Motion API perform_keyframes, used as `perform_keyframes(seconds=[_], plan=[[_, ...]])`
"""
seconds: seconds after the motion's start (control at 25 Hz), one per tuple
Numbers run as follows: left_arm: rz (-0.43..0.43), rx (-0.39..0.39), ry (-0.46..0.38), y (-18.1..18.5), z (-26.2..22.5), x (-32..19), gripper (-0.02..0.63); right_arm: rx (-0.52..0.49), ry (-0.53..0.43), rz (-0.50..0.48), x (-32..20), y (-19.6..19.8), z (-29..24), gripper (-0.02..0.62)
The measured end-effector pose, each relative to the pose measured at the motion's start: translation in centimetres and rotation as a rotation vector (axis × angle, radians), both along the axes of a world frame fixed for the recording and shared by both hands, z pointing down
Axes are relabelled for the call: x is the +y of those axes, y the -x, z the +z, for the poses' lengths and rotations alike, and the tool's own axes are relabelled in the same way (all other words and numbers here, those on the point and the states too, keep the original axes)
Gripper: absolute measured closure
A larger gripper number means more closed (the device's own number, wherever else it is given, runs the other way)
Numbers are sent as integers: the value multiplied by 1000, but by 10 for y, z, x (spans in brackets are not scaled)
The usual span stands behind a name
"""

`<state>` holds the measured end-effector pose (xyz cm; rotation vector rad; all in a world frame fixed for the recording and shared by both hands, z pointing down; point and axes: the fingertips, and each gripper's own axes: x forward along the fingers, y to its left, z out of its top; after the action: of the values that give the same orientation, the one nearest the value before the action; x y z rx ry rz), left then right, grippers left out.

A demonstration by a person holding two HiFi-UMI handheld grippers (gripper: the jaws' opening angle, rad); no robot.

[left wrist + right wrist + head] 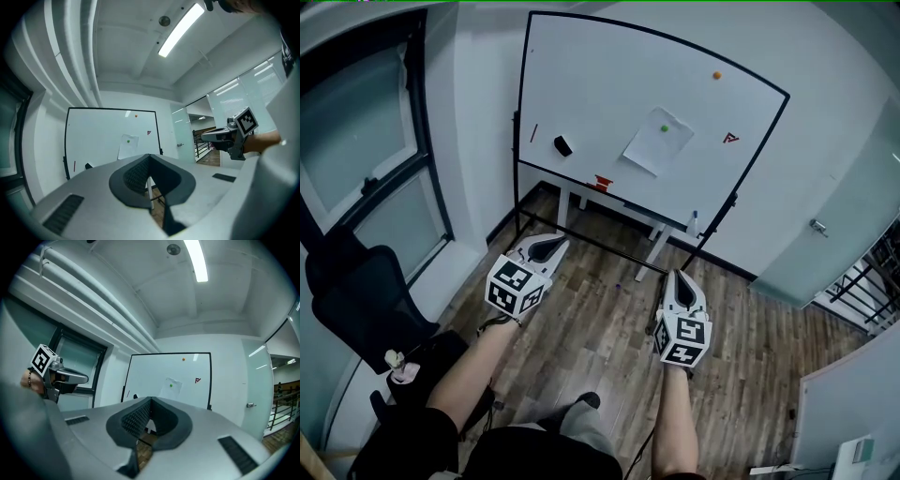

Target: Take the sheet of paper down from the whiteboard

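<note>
1. The left gripper (551, 247) is being held level with its jaws pressed together on nothing. The right gripper (679, 281) is being carried beside it in the same way, closed and empty.
2. Both are being pointed at the whiteboard (591, 75), which is standing well apart from them across the wooden floor (600, 323).
3. The sheet of paper (657, 142) is hanging tilted on the right half of the board, pinned near its top edge by a green magnet (665, 128).
4. The approach is being judged as the step in hand, since the sheet is not yet being touched. Opening the jaws before arrival is being called for. One gripper is best aimed at the magnet and the other at a free lower corner, so that the sheet is neither torn nor dropped.
5. The sheet's lowest corner is lying near the board's bottom rail, where a red thing (602, 182) is sitting. A black eraser (563, 145) is clinging well to the left.
6. The stand's legs (660, 240) are jutting out below the board and are being judged a risk of knocks.
7. Open floor is being offered straight ahead. A dark chair (366, 300) at the left and a glass door (825, 230) at the right are standing clear of the line.
</note>
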<state>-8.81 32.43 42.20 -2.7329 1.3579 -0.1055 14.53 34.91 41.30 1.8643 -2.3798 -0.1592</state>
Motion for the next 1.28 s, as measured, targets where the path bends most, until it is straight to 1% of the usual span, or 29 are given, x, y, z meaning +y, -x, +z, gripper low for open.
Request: perform_keyframes(seconds=[0.24,0.36,0.6,1.04,1.28], plan=[[14,-9,7,-9,14,-50,586,-3,11,-1,-52,-1,18,572],[14,-19,7,-12,20,-83,586,-11,11,-4,-86,-3,25,572],[17,-32,10,-27,21,-174,586,-20,7,1,-172,-17,26,572],[39,-49,-23,-77,-4,-350,586,-40,-11,9,-338,-56,10,572],[41,-67,-38,-101,-11,-418,586,-50,-16,6,-408,-75,6,572]])
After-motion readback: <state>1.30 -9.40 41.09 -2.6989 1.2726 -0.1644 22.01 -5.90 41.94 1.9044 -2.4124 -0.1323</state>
